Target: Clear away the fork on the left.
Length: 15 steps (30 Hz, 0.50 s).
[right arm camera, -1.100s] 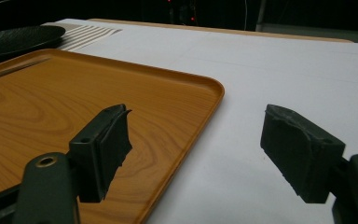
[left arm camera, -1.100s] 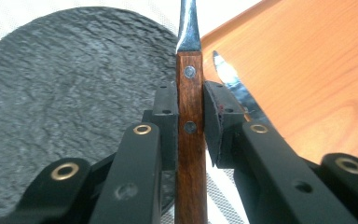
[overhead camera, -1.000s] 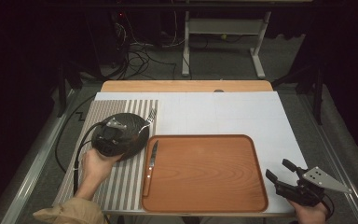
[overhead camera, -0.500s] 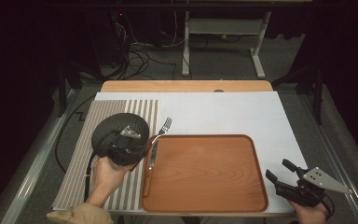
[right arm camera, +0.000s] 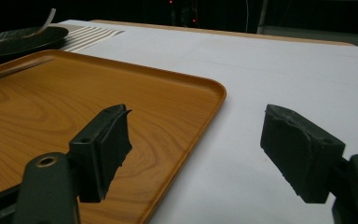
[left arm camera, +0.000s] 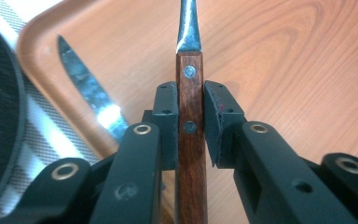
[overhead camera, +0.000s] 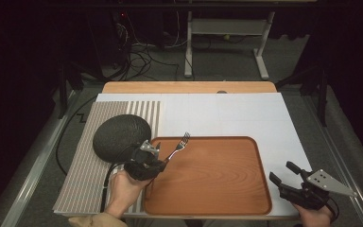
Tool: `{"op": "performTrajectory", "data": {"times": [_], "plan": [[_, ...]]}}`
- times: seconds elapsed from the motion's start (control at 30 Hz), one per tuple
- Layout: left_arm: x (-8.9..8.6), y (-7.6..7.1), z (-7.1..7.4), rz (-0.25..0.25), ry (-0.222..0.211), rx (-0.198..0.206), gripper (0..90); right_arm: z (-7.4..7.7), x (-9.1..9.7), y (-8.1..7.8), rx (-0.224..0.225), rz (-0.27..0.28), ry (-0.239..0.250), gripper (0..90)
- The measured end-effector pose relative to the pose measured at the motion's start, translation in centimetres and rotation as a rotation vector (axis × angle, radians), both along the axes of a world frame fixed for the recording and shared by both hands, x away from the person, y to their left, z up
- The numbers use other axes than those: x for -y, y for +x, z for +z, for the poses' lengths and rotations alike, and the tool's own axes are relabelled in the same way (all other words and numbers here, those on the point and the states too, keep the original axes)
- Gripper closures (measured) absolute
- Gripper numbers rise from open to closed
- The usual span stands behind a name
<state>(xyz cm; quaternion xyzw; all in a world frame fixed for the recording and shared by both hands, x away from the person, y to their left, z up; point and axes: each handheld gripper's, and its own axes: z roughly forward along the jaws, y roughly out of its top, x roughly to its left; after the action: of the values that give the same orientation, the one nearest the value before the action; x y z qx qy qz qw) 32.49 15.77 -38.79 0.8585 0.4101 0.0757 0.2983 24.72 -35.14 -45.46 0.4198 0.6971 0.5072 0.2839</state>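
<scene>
A fork (overhead camera: 180,144) with a wooden handle (left arm camera: 189,140) is held by my left gripper (overhead camera: 162,159), which is shut on the handle. Both pads (left arm camera: 167,119) press its sides. The tines point up and to the right over the near-left part of the wooden tray (overhead camera: 227,189). A knife (left arm camera: 89,94) lies in the tray along its left rim. Just left of the gripper, a dark round plate (overhead camera: 120,137) rests on the striped placemat (overhead camera: 82,175). My right gripper (overhead camera: 280,172) is at the table's near right corner, right of the tray, open (right arm camera: 198,126) and holding nothing.
White sheet (overhead camera: 246,113) covers the table behind and right of the tray. A light wooden strip (overhead camera: 189,87) runs along the far edge. Cables and a desk frame (overhead camera: 227,47) stand on the floor beyond. My left gripper's cable (overhead camera: 106,189) trails over the placemat.
My left gripper has carried the fork to the right, from over the dark plate to above the tray's left part. The plate is now uncovered. The right gripper has stayed put.
</scene>
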Motion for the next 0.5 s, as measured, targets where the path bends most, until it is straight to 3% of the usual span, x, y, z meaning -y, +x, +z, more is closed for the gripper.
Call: {"op": "performTrajectory", "data": {"times": [0.5], "plan": [[3.7, -1.8, -2.3, -0.046, -0.015, -0.050, 72.6, 0.0, 0.0, -0.1, -0.001, 0.001, 0.001, 24.2]]}}
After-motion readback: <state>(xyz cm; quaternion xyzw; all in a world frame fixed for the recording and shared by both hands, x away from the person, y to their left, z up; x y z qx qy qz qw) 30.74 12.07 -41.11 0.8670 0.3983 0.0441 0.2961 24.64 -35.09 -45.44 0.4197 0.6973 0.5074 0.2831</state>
